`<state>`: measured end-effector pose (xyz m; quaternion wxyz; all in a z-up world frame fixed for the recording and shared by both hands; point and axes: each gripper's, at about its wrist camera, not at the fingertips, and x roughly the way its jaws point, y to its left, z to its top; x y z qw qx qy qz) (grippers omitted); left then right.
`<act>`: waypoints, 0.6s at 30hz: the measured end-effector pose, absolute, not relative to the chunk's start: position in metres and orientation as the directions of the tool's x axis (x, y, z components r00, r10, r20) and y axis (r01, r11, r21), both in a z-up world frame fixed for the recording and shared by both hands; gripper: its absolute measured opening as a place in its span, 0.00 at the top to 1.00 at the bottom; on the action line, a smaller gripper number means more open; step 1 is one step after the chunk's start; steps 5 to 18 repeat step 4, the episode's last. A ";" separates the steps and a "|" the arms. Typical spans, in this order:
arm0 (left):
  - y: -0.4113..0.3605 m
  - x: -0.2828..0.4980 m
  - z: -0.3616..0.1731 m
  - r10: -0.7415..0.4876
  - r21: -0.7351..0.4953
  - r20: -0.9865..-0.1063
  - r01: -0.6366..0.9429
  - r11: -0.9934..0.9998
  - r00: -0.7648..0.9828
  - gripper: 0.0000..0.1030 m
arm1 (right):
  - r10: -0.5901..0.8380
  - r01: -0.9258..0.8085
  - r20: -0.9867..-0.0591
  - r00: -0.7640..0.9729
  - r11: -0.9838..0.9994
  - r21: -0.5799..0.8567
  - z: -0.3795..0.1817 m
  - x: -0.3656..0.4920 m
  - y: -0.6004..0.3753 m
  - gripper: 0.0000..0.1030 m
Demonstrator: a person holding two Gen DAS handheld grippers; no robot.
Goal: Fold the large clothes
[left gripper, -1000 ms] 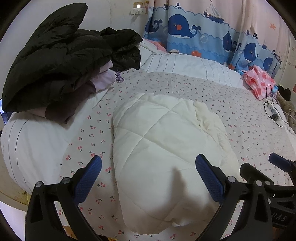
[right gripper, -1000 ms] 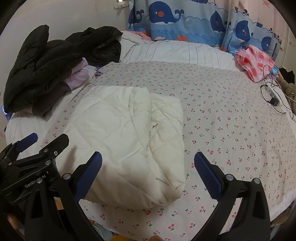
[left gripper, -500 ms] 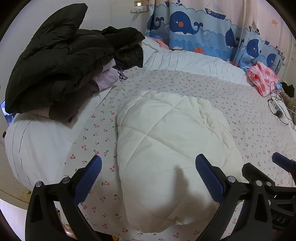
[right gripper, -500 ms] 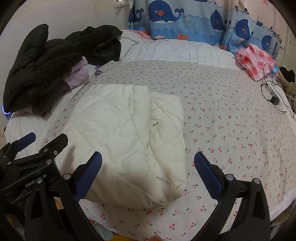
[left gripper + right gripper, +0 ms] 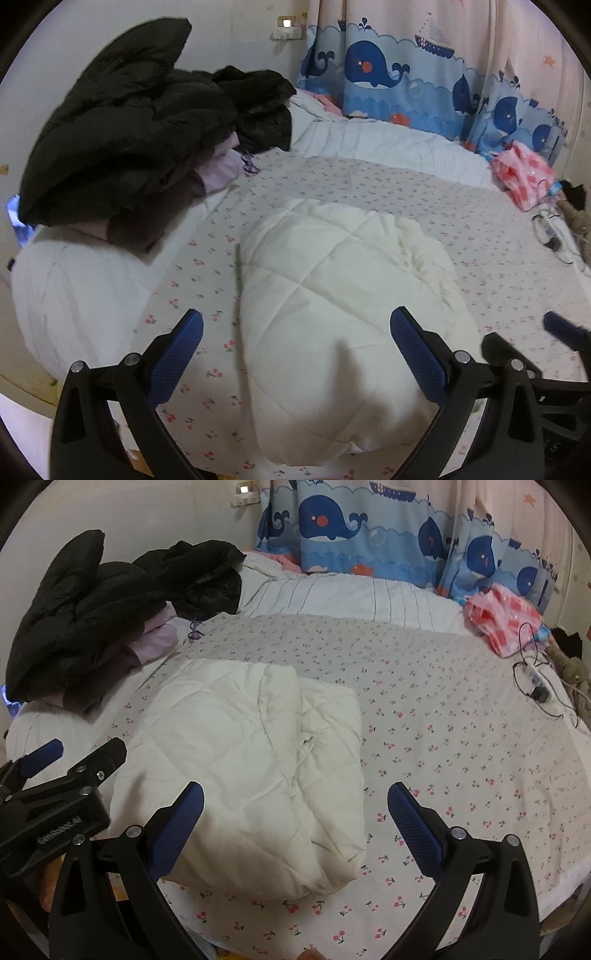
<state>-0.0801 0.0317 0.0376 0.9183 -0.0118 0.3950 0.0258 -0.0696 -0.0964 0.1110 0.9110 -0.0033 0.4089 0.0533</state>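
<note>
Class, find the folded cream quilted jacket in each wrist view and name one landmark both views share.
Left wrist view: the folded cream quilted jacket fills the lower centre, between the open fingers of the left gripper.
Right wrist view: the jacket lies centre-left, on the cherry-print sheet.
Shared landmark: the whale-print curtain at the top.

Only 1 marking showed: white lettering on the left gripper (image 5: 40, 755) body in the right wrist view, too blurred and inverted to read.
</note>
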 end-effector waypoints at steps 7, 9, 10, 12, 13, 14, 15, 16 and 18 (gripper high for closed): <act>0.033 -0.081 0.040 0.038 -0.001 -0.722 -0.056 0.998 0.691 0.06 | 0.092 -0.100 -0.742 0.664 0.994 0.034 0.113 -0.070 -0.096 0.07; 0.033 -0.081 0.040 0.038 -0.001 -0.722 -0.056 0.998 0.691 0.06 | 0.092 -0.100 -0.742 0.664 0.994 0.034 0.113 -0.070 -0.096 0.07; 0.033 -0.081 0.040 0.038 -0.001 -0.722 -0.056 0.998 0.691 0.06 | 0.092 -0.100 -0.742 0.664 0.994 0.034 0.113 -0.070 -0.096 0.07; 0.033 -0.081 0.040 0.038 -0.001 -0.722 -0.056 0.998 0.691 0.06 | 0.092 -0.100 -0.742 0.664 0.994 0.034 0.113 -0.070 -0.096 0.07; 0.033 -0.081 0.040 0.038 -0.001 -0.722 -0.056 0.998 0.691 0.06 | 0.092 -0.100 -0.742 0.664 0.994 0.034 0.113 -0.070 -0.096 0.07; 0.033 -0.081 0.040 0.038 -0.001 -0.722 -0.056 0.998 0.691 0.06 | 0.092 -0.100 -0.742 0.664 0.994 0.034 0.113 -0.070 -0.096 0.07; 0.033 -0.081 0.040 0.038 -0.001 -0.722 -0.056 0.998 0.691 0.06 | 0.092 -0.100 -0.742 0.664 0.994 0.034 0.113 -0.070 -0.096 0.07; 0.033 -0.081 0.040 0.038 -0.001 -0.722 -0.056 0.998 0.691 0.06 | 0.092 -0.100 -0.742 0.664 0.994 0.034 0.113 -0.070 -0.096 0.07; 0.033 -0.081 0.040 0.038 -0.001 -0.722 -0.056 0.998 0.691 0.06 | 0.092 -0.100 -0.742 0.664 0.994 0.034 0.113 -0.070 -0.096 0.07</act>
